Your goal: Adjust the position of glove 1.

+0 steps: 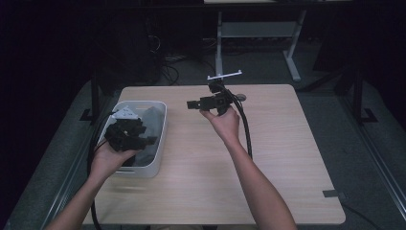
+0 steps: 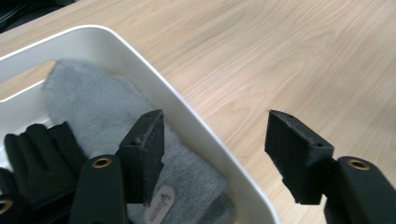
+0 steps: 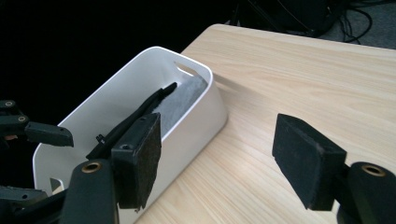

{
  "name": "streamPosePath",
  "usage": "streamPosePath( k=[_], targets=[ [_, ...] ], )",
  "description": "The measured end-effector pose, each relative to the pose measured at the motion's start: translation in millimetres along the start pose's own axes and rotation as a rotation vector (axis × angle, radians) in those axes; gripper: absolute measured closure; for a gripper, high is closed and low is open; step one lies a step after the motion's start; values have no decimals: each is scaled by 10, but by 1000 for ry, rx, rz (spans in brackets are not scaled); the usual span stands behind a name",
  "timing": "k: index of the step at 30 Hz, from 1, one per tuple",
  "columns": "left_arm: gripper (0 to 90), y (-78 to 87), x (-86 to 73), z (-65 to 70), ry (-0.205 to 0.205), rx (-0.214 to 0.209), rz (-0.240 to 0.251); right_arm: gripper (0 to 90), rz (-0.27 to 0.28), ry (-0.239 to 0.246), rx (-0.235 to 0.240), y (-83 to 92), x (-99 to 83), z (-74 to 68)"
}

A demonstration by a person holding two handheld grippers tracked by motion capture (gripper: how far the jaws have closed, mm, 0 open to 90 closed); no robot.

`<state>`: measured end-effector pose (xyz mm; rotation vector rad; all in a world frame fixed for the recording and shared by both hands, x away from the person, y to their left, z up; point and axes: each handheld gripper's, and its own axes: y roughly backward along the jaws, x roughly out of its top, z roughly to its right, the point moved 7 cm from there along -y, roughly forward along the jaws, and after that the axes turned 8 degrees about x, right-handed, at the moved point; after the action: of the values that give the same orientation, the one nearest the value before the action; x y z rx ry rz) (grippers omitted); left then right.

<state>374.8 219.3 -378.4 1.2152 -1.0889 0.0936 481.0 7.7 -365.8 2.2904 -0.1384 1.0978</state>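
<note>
A white bin [image 1: 161, 139] stands at the table's left side. In it lie a grey fuzzy glove [image 2: 98, 107] and a black glove [image 2: 42, 154]. My left gripper [image 1: 142, 136] hangs over the bin's near half, open, one jaw above the grey glove and the other past the bin's rim [image 2: 187, 107], with nothing between them. My right gripper [image 1: 192, 104] is held above the far middle of the table and points left toward the bin [image 3: 198, 123]. It is open and empty. The right gripper view also takes in the grey glove [image 3: 184, 100] and the black glove [image 3: 140, 114].
The wooden table [image 1: 277, 158] is bare to the right of the bin. A cable [image 1: 246, 129] trails from my right gripper along the forearm. Behind the table stands a white desk frame [image 1: 258, 33] with cables on the dark floor.
</note>
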Motion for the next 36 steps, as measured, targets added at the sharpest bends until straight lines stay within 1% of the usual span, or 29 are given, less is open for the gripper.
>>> streamPosePath(
  k=[2, 3, 4, 7, 9, 10, 14, 18, 24, 25, 26, 27, 29, 36],
  targets=[
    [360, -18, 18, 39, -11, -4, 5, 322, 1, 2, -8, 59, -17, 32],
    [355, -25, 24, 58, -5, -8, 7, 322, 3, -1, -14, 98, -28, 50],
    [350, -35, 34, 66, -20, -7, 11, 321, 5, -3, -19, 122, -36, 62],
    [341, -62, 53, 127, -15, -19, 9, 316, 7, -11, -30, 225, -65, 121],
    [335, -77, 66, 157, -14, -26, 14, 316, 11, -13, -35, 262, -79, 140],
    [330, -83, 74, 165, -27, -23, 13, 316, 12, -13, -39, 284, -89, 150],
    [307, -102, 101, 218, -20, -30, 20, 312, 9, -16, -49, 368, -138, 190],
    [297, -118, 119, 263, -26, -37, 21, 304, 7, -17, -60, 462, -182, 236],
    [285, -145, 149, 333, -25, -45, 27, 303, 12, -30, -71, 612, -267, 318],
    [283, -150, 151, 343, -32, -44, 24, 303, 10, -34, -72, 632, -285, 332],
    [283, -157, 154, 358, -26, -46, 24, 303, 10, -38, -76, 654, -305, 348],
    [282, -165, 158, 362, -36, -48, 23, 302, 13, -40, -76, 668, -316, 362],
    [281, -178, 161, 384, -36, -51, 22, 299, 10, -55, -81, 710, -354, 399],
    [271, -197, 145, 423, -28, -56, 25, 297, 9, -72, -98, 840, -505, 508]
  ],
)
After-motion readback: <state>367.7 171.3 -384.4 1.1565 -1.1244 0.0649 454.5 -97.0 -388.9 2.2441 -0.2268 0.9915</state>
